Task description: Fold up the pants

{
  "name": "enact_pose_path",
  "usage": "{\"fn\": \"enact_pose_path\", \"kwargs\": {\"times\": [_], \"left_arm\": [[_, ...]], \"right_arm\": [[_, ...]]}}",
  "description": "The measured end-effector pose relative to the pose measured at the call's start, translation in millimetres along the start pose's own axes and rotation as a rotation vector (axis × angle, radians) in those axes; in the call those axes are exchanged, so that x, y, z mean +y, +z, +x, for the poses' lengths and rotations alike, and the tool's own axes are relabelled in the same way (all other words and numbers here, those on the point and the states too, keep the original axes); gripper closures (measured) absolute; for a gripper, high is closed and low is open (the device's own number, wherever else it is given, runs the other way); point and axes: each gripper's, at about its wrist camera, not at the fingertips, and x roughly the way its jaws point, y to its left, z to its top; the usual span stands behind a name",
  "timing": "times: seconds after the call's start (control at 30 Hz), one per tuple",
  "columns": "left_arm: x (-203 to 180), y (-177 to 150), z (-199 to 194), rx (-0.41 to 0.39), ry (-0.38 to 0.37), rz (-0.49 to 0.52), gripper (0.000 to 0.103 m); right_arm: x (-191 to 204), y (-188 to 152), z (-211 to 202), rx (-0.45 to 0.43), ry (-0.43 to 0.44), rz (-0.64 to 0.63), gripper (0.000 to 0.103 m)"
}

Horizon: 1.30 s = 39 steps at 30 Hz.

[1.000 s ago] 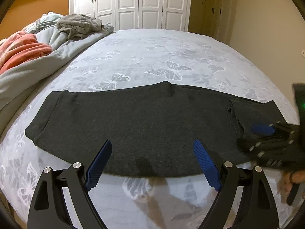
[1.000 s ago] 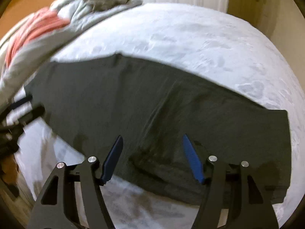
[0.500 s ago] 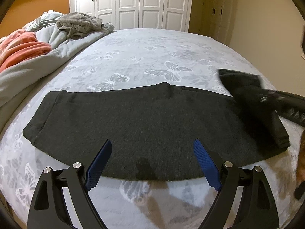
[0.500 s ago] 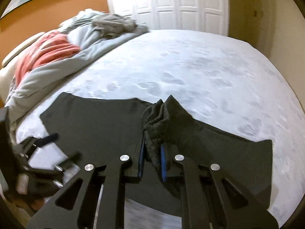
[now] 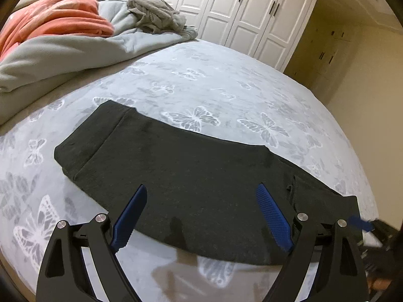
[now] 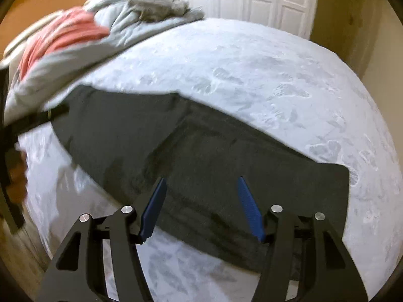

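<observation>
White panelled wardrobe doors (image 5: 241,12) stand behind a bed covered by a pale grey sheet with a butterfly print (image 5: 226,88). Seen from the left wrist camera, the dark charcoal knit pants (image 5: 191,183) lie flat across the near part of the bed as one long band, the ribbed waistband end at the left and a doubled-over layer at the right. At the far left of the bed sit a rumpled light grey duvet (image 5: 63,55), a coral-pink blanket (image 5: 58,22) and a crumpled grey fleece garment (image 5: 153,16). The left gripper (image 5: 201,216) hangs over the near edge of the pants with its blue-padded fingers (image 5: 131,216) spread wide apart and nothing between them. A blurred blue tip of the right gripper (image 5: 360,225) shows at the lower right, beside the folded end.

From the right wrist camera, which is motion-blurred, the pants (image 6: 201,156) stretch diagonally from upper left to lower right on the sheet (image 6: 252,70). The right gripper (image 6: 201,206) is above their near edge, its fingers (image 6: 249,206) apart and empty. The left gripper (image 6: 37,118) appears as a dark blur at the left edge, by the waistband end.
</observation>
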Motion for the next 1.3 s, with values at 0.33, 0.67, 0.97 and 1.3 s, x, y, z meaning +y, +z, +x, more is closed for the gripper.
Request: {"fn": "enact_pose_path", "kwargs": {"times": [0.33, 0.67, 0.97, 1.3], "left_arm": [[77.6, 31.2, 15.8, 0.044, 0.099, -0.231, 0.017], [142.8, 23.0, 70.8, 0.134, 0.18, -0.463, 0.041], [-46.0, 37.4, -20.9, -0.172, -0.108, 0.027, 0.088], [-137.8, -69.3, -1.0, 0.062, -0.175, 0.365, 0.018]], "right_arm": [[3.6, -14.8, 13.5, 0.03, -0.075, -0.053, 0.025], [-74.7, -35.7, -7.8, 0.038, -0.085, 0.263, 0.019], [-92.5, -23.1, -44.6, -0.072, -0.14, 0.3, 0.017], [-113.8, -29.0, -36.5, -0.047, -0.032, 0.364, 0.016]]}}
